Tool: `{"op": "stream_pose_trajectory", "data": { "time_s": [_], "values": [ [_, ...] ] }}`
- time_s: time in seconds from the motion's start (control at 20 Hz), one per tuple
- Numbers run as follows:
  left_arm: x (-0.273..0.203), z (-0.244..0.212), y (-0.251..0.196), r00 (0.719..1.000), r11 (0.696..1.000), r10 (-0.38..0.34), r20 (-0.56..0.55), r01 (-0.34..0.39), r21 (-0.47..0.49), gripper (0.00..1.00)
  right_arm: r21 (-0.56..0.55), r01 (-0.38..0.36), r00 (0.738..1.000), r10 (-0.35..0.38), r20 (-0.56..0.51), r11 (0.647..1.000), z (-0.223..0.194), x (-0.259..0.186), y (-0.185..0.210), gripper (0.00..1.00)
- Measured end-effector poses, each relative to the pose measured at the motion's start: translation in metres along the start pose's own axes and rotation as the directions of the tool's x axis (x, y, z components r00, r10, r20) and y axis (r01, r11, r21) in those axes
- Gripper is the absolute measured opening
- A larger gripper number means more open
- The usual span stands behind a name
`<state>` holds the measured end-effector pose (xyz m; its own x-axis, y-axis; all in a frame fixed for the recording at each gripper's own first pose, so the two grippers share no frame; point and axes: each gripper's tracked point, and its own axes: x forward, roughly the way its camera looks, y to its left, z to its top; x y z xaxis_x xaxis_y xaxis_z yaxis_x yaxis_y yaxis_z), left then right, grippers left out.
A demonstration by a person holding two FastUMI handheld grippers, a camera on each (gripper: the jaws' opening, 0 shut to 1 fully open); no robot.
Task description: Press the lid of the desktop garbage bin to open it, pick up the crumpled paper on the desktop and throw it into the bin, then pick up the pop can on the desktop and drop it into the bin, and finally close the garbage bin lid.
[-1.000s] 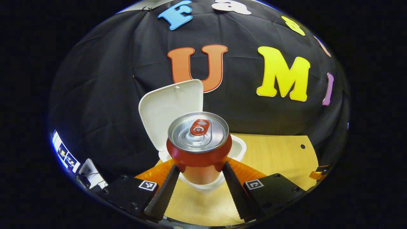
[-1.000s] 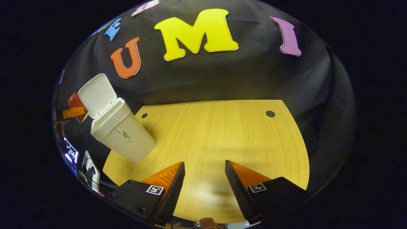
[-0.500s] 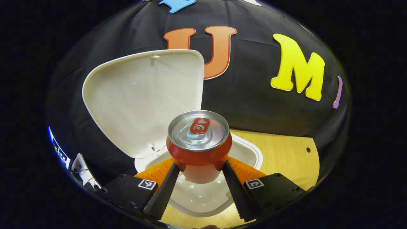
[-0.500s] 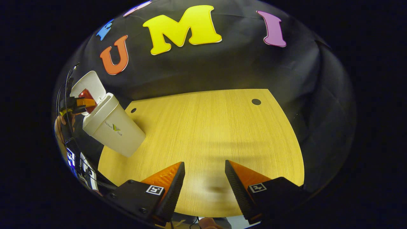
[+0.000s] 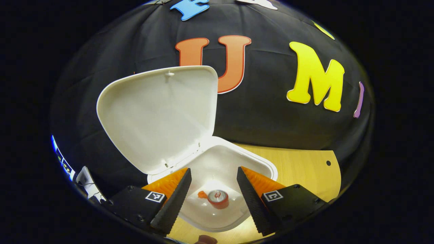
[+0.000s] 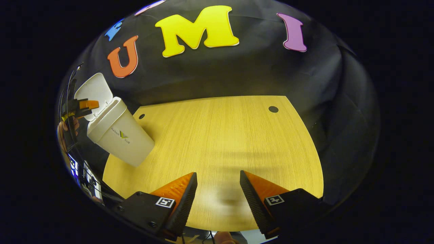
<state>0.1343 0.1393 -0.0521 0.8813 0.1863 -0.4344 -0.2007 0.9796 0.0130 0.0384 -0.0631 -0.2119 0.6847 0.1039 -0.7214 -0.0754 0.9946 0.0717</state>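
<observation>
In the left gripper view the white bin [image 5: 257, 162] stands open below me, its lid [image 5: 159, 115] swung up to the left. The red pop can [image 5: 218, 199] lies at the bottom of the bin, top facing up. My left gripper [image 5: 213, 174] hovers open over the bin's mouth with nothing between its fingers. In the right gripper view the bin [image 6: 118, 135] stands at the table's far left with its lid [image 6: 92, 90] up, and the left gripper [image 6: 79, 105] hangs over it. My right gripper [image 6: 217, 179] stands open above the wooden table [image 6: 230, 135].
A small orange-red scrap [image 5: 202, 194] lies beside the can inside the bin. Two dark holes [image 6: 273, 109] mark the table's far edge. A hand [image 6: 66, 127] holds the left gripper at the far left of the right gripper view.
The left gripper has opened and let go of the can, which has dropped to the bottom of the bin. The right gripper has stayed nearly still.
</observation>
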Motion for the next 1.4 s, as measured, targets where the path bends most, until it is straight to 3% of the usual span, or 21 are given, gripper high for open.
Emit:
{"op": "stream_pose_trajectory", "data": {
  "time_s": [0.35,0.6,0.8,0.95,1.05,1.4],
  "values": [
    [-0.030,0.033,-0.004,1.000,1.000,-0.021,0.022,0.022,-0.006,0.90,-0.010,-0.038,0.999,0.038,-0.001,0.999,-0.006,0.002,0.020,0.81],
    [-0.051,0.082,0.000,0.997,1.000,-0.013,0.079,0.013,0.001,0.90,0.010,-0.068,0.998,0.068,-0.005,0.998,-0.007,0.006,0.029,0.81],
    [-0.062,0.140,0.020,0.988,0.999,0.033,0.148,-0.031,-0.014,0.90,0.011,-0.081,0.997,0.081,-0.009,0.997,-0.007,0.010,0.033,0.81],
    [-0.055,0.173,0.042,0.976,0.994,0.108,0.190,-0.106,-0.017,0.90,0.019,-0.093,0.996,0.093,0.000,0.995,-0.005,0.013,0.039,0.81],
    [-0.044,0.186,0.051,0.974,0.993,0.119,0.192,-0.113,-0.043,0.90,0.017,-0.099,0.995,0.099,-0.007,0.995,-0.006,0.013,0.042,0.81],
    [0.019,0.183,0.084,0.974,0.968,0.200,0.101,-0.181,-0.174,0.90,0.018,-0.068,0.998,0.068,0.011,0.997,0.000,0.010,0.032,0.81]
  ]
}}
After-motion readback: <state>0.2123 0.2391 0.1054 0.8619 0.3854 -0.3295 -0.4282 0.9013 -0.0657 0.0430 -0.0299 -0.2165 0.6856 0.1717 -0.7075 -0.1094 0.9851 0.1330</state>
